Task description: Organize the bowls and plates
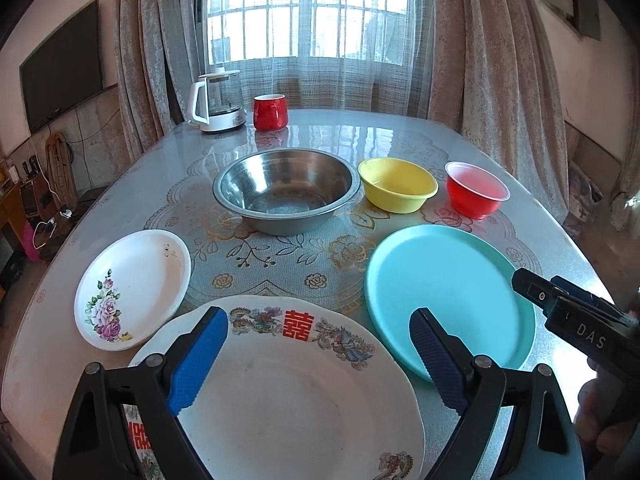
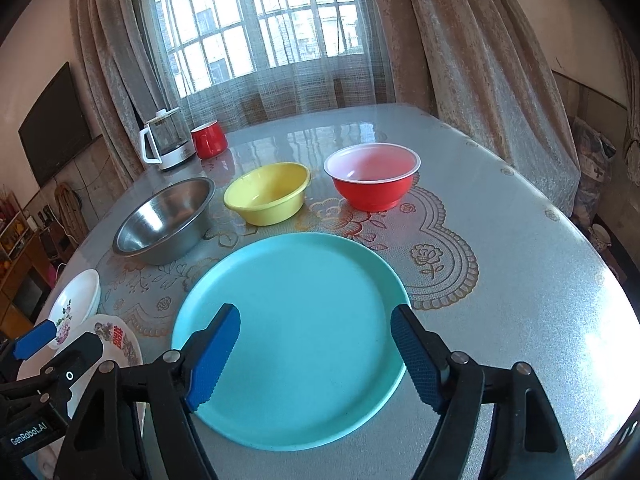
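I am holding my left gripper (image 1: 318, 354) with jaws open over the glossy white round double-happiness plate (image 1: 288, 392); my right gripper (image 2: 316, 354), jaws open, is hovering over the smooth turquoise round plastic plate (image 2: 292, 340).

Three bowls are standing upright in a row at the back, each apart from the next: a steel bowl (image 1: 285, 195) on the left, a yellow bowl (image 1: 397, 190) in the middle, a red bowl (image 1: 475, 189) with a white rim on the right. All are showing nothing inside. Nearer, three plates are lying flat. A small white plate (image 1: 134, 289) with pink flowers is sitting on the left, just beside a big white plate (image 1: 296, 396) with red characters. A plain teal plate (image 1: 448, 298) is lying to the right.
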The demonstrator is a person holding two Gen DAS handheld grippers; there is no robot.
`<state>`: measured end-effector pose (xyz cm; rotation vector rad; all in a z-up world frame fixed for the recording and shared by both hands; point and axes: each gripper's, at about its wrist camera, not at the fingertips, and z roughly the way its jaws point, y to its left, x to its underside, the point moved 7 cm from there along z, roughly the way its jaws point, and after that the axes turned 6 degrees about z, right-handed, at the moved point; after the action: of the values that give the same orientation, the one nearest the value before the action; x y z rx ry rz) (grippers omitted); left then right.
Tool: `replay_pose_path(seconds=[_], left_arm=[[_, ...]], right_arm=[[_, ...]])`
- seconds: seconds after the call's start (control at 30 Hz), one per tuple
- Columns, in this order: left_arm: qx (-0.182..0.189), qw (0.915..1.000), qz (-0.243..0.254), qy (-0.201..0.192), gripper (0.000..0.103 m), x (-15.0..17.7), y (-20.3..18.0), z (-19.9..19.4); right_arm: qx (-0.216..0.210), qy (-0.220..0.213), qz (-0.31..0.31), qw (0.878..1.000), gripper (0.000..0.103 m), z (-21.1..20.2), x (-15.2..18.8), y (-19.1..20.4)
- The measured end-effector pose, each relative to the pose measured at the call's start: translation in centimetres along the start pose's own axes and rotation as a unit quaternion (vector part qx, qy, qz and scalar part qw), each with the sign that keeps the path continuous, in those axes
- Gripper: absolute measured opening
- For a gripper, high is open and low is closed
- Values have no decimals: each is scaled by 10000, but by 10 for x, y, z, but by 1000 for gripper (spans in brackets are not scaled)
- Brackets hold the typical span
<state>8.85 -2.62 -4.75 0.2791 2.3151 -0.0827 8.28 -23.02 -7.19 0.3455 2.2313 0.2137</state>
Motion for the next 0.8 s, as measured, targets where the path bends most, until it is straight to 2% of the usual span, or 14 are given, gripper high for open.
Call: replay_pose_path(seconds=[0.03, 0.1, 0.17, 0.23, 0.33, 0.53, 0.67, 0.73, 0.8], left_arm=[[150, 9998, 39, 109, 74, -3, -2, 5], [427, 9985, 96, 329, 53, -9, -9, 15], [543, 9972, 180, 480, 41, -14, -14, 24], [646, 9959, 344, 532, 40, -20, -23, 31], [674, 9937, 506, 734, 34, -25, -31, 47], [728, 9884, 665, 1159, 32, -29, -39, 80], [837, 9845, 876, 1266, 25, -31, -49, 93], [803, 9829, 991, 1331, 22, -30, -52, 101], [744, 9814, 1093, 1389, 19, -28, -53, 107]], right_arm=[[-13, 87, 117, 9999, 65, 2, -1, -10], [-63, 256, 471, 9985, 54, 9, -1, -29], [-149, 445, 817, 9956, 44, 17, 1, -45], [-63, 495, 876, 9949, 34, 22, 0, -59], [-108, 695, 997, 9925, 27, 32, 3, -70], [-228, 917, 886, 9916, 22, 47, 8, -67], [-113, 897, 559, 9943, 17, 53, 7, -60], [-69, 916, 515, 9944, 10, 55, 6, -59], [-22, 942, 439, 9946, 9, 55, 6, -59]])
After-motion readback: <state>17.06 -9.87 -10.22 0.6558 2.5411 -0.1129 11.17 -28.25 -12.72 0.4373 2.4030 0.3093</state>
